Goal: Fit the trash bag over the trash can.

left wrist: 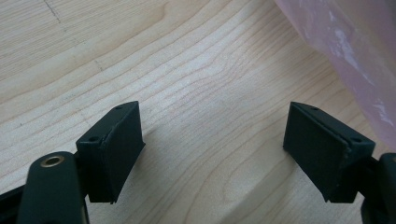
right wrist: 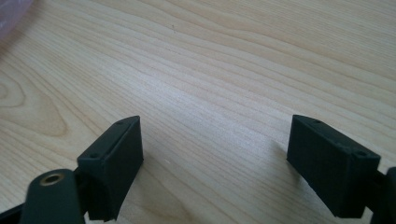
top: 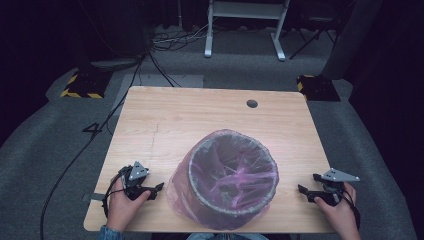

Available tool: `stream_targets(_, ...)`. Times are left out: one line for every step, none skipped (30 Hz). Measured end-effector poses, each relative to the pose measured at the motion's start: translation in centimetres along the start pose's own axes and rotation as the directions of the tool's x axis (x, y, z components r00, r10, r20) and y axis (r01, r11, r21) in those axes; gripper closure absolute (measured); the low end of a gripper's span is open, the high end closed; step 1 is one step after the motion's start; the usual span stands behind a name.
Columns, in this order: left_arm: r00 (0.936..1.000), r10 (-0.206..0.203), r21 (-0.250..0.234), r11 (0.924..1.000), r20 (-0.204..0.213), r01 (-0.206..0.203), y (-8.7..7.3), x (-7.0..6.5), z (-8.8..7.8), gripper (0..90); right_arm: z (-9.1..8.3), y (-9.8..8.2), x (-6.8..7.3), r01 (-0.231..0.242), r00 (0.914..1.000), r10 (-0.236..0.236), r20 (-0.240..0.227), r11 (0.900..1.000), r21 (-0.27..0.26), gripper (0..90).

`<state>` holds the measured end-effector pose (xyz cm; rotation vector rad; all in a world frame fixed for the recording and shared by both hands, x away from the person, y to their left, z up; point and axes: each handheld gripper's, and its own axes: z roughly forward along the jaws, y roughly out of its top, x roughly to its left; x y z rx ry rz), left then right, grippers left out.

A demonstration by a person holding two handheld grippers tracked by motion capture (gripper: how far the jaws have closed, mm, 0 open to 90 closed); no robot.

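A round grey bin point(top: 232, 178) lined with a translucent pink bag point(top: 180, 180) stands on the wooden table point(top: 200, 112), near its front edge. My left gripper point(top: 156, 189) rests on the table just left of the bin, open, with nothing between its fingers. In the left gripper view the jaws stand wide apart over bare wood, and the pink bag point(left wrist: 355, 51) shows at the upper right. My right gripper point(top: 306, 192) lies right of the bin, open and empty. A sliver of the pink bag point(right wrist: 11, 11) sits at the top left of the right gripper view.
A small dark grommet hole point(top: 252, 103) sits near the table's far edge. Grey carpet surrounds the table, with cables point(top: 100, 130) trailing off to the left and a white desk frame point(top: 245, 25) behind.
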<state>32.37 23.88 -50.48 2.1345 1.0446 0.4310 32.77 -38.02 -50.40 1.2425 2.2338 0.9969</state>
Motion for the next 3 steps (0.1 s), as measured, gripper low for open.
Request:
stream_targets(1.0000, 0.001, -0.001, 1.0000, 0.001, -0.001, 0.01, 0.01, 0.01, 19.6, -0.01, -0.01, 0.03, -0.002, 1.0000, 0.002, 0.001, 1.000, 0.000, 19.3)
stream_targets(1.0000, 0.001, 0.000, 1.0000, 0.002, -0.001, 0.03, 0.01, 0.03, 19.3, -0.01, -0.01, 0.02, -0.001, 1.0000, 0.001, 0.002, 1.000, 0.000, 19.3)
stream_targets(1.0000, 0.003, 0.002, 1.0000, 0.002, -0.003, 0.05, 0.00, 0.06, 18.9, -0.01, -0.01, 0.02, -0.001, 1.0000, 0.001, 0.001, 1.000, 0.000, 19.3)
